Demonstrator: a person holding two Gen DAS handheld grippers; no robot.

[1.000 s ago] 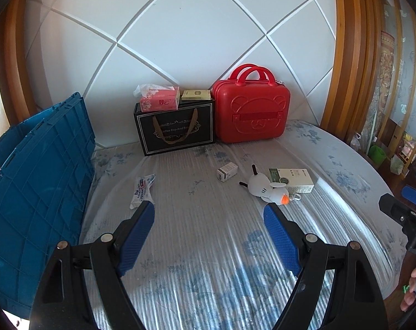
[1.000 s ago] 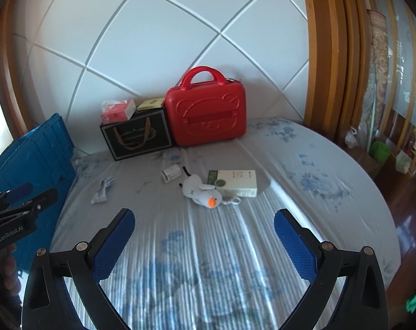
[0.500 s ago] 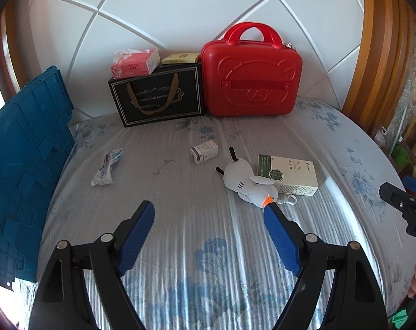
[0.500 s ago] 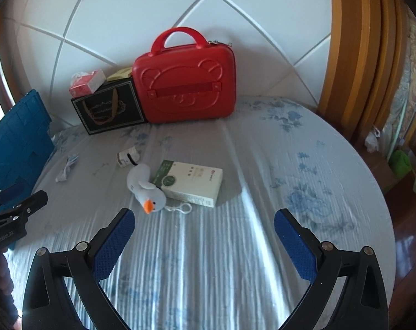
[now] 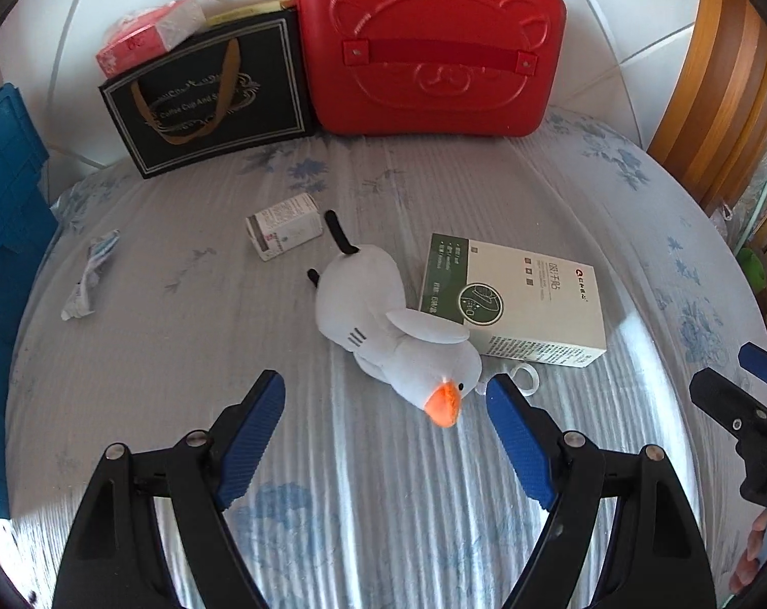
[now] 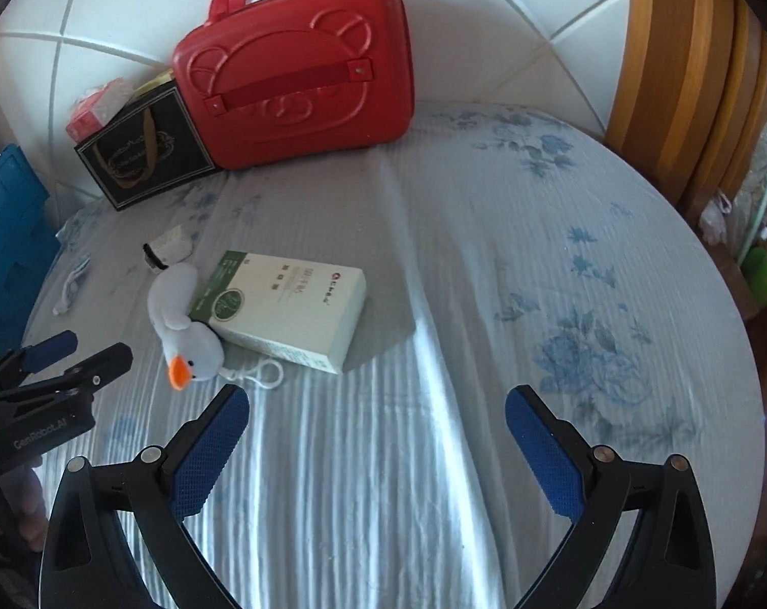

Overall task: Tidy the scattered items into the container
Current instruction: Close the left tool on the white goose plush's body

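Note:
A white plush duck [image 5: 388, 325] with an orange beak lies on the bed, leaning on a green-and-white box [image 5: 515, 299]. A small white carton [image 5: 283, 226] and a crumpled wrapper [image 5: 90, 274] lie to the left. The blue crate [image 5: 3, 233] stands at the left edge. My left gripper [image 5: 386, 391] is open, just short of the duck's beak. My right gripper [image 6: 378, 406] is open and empty, a little in front of the box [image 6: 287, 304] and duck [image 6: 180, 325].
A red bear-embossed case [image 5: 429, 45] and a black gift bag [image 5: 206, 96] with a pink tissue pack [image 5: 150, 33] stand against the white padded headboard. A wooden frame [image 6: 688, 61] rises at the right. The floral bedsheet [image 6: 535, 264] stretches right.
Both grippers have moved forward and down toward the bed. The duck and box now sit much closer. Jaws stay open.

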